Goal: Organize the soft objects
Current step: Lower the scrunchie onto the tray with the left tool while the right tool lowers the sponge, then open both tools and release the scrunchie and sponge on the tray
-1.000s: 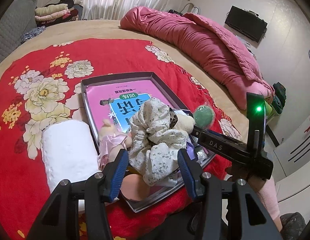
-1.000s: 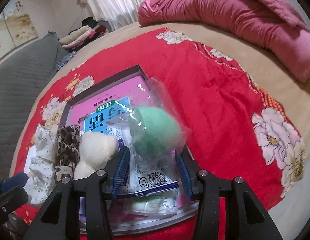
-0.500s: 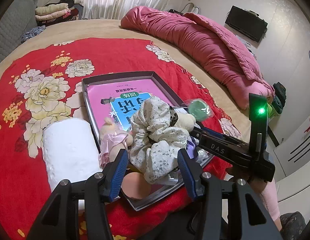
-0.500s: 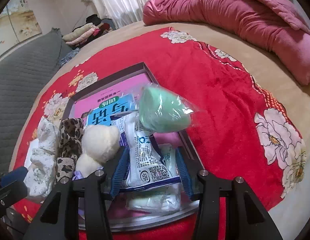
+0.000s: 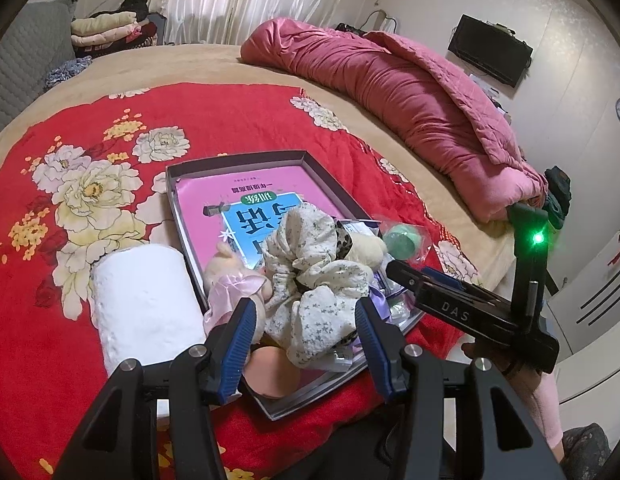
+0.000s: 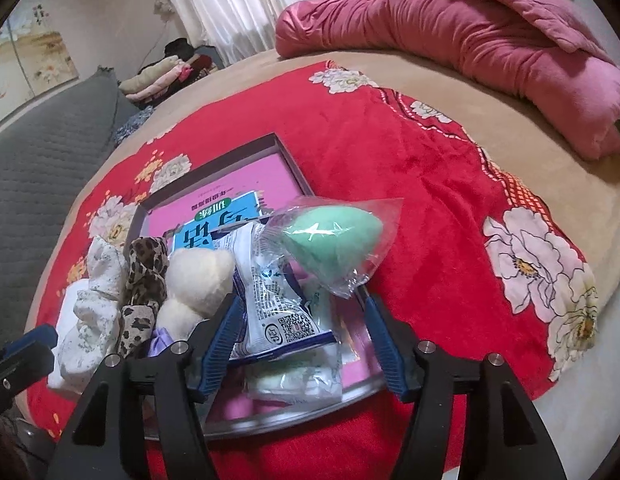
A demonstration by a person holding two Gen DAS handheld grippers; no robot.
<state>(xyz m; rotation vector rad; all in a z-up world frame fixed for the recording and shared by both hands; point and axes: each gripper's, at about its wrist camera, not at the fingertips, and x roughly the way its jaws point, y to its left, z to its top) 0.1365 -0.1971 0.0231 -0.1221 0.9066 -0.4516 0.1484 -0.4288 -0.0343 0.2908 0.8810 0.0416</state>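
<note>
Leopard scrunchie (image 6: 144, 276) shows fully rightward (leftward, floral scrunchie (image 5: 318, 280) covers it).

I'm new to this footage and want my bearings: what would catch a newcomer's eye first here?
First the red floral blanket spread across the bed, with a rumpled pink quilt along its far side. On the blanket sits a shallow tray with a pink book in it, heaped at the near end with soft things: a floral scrunchie and a bagged green sponge at its right edge. A white roll lies left of the tray.
</note>
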